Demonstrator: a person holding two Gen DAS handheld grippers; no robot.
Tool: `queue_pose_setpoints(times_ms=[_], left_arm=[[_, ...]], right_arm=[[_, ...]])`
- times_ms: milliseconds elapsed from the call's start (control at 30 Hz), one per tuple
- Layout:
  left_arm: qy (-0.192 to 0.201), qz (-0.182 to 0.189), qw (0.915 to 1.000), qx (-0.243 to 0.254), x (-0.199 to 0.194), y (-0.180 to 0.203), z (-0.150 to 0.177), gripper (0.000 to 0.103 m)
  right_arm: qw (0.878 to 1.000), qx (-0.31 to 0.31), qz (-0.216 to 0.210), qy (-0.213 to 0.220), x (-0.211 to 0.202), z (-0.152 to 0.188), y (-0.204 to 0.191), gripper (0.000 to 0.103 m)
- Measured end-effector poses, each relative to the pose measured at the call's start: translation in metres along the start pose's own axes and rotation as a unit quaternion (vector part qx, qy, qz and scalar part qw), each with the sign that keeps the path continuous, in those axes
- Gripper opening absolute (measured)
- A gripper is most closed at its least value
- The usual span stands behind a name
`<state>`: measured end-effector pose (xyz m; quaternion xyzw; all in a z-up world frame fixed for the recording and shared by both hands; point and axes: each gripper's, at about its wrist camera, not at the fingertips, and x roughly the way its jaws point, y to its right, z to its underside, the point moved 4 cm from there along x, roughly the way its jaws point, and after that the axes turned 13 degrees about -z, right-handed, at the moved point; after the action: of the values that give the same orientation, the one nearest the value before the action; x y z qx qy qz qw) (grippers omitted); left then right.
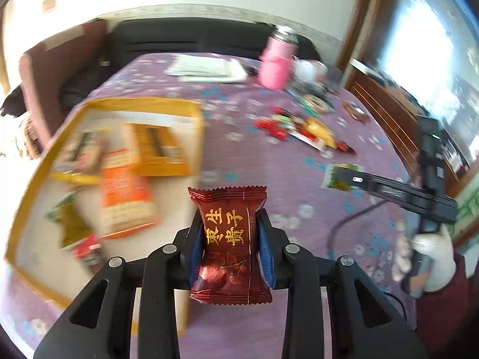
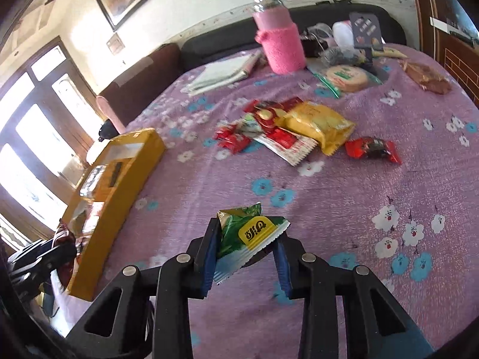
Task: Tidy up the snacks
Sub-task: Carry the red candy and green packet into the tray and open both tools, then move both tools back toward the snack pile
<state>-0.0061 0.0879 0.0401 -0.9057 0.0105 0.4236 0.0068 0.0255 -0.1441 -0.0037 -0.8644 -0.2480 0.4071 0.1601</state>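
Note:
My left gripper (image 1: pixel 230 233) is shut on a dark red snack packet (image 1: pixel 229 245) with gold letters, held upright above the table near the right edge of the yellow box (image 1: pixel 191 110). The box holds several packets, blurred. My right gripper (image 2: pixel 247 239) is shut on a green snack packet (image 2: pixel 245 233) with a yellow label, held just above the purple cloth. The right gripper also shows in the left wrist view (image 1: pixel 344 179), holding that green packet (image 1: pixel 338 173). The yellow box shows at the left of the right wrist view (image 2: pixel 119 179). A pile of loose snacks (image 2: pixel 296 128) lies mid-table.
A purple flowered cloth (image 2: pixel 359 185) covers the table. A pink-sleeved bottle (image 2: pixel 278 42) stands at the back, with folded papers (image 2: pixel 221 71) to its left and clutter to its right. A red candy (image 2: pixel 372 148) lies right of the pile. A dark sofa (image 1: pixel 179 39) is behind.

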Motion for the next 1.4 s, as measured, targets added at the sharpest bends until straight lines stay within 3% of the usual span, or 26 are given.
queue_pose_setpoints(times_ms=[300, 433, 633, 800, 900, 967, 1100, 1167, 1267, 1400], left_arm=[[-0.005, -0.085, 0.9925, -0.088, 0.004, -0.115, 0.022, 0.03], [-0.019, -0.102, 0.9889, -0.106, 0.02, -0.144, 0.029, 0.03], [-0.028, -0.116, 0.9863, -0.114, 0.036, -0.169, 0.032, 0.031], [-0.02, -0.101, 0.9871, -0.123, 0.035, -0.177, 0.033, 0.034], [-0.013, -0.09, 0.9871, -0.131, 0.03, -0.178, 0.033, 0.042], [-0.004, -0.09, 0.9868, -0.135, 0.024, -0.179, 0.033, 0.055], [0.024, -0.093, 0.9851, -0.143, 0.007, -0.177, 0.03, 0.069], [0.051, -0.114, 0.9817, -0.144, -0.006, -0.173, 0.028, 0.078], [0.101, -0.156, 0.9727, -0.139, -0.028, -0.163, 0.027, 0.079], [0.124, -0.171, 0.9677, -0.137, -0.046, -0.143, 0.028, 0.079]], right_arm=[[0.994, -0.07, -0.085, -0.013, 0.018, 0.001, -0.119, 0.034], [0.986, -0.094, -0.126, -0.046, 0.053, 0.01, -0.175, 0.034], [0.977, -0.115, -0.148, -0.103, 0.112, 0.029, -0.229, 0.034], [0.973, -0.13, -0.135, -0.137, 0.151, 0.045, -0.246, 0.037], [0.973, -0.14, -0.12, -0.139, 0.161, 0.051, -0.251, 0.04], [0.974, -0.146, -0.112, -0.134, 0.159, 0.051, -0.253, 0.048], [0.977, -0.148, -0.103, -0.116, 0.145, 0.044, -0.249, 0.052], [0.98, -0.137, -0.105, -0.101, 0.131, 0.04, -0.244, 0.052], [0.985, -0.118, -0.103, -0.068, 0.106, 0.033, -0.234, 0.052], [0.991, -0.088, -0.098, -0.026, 0.071, 0.031, -0.214, 0.055]])
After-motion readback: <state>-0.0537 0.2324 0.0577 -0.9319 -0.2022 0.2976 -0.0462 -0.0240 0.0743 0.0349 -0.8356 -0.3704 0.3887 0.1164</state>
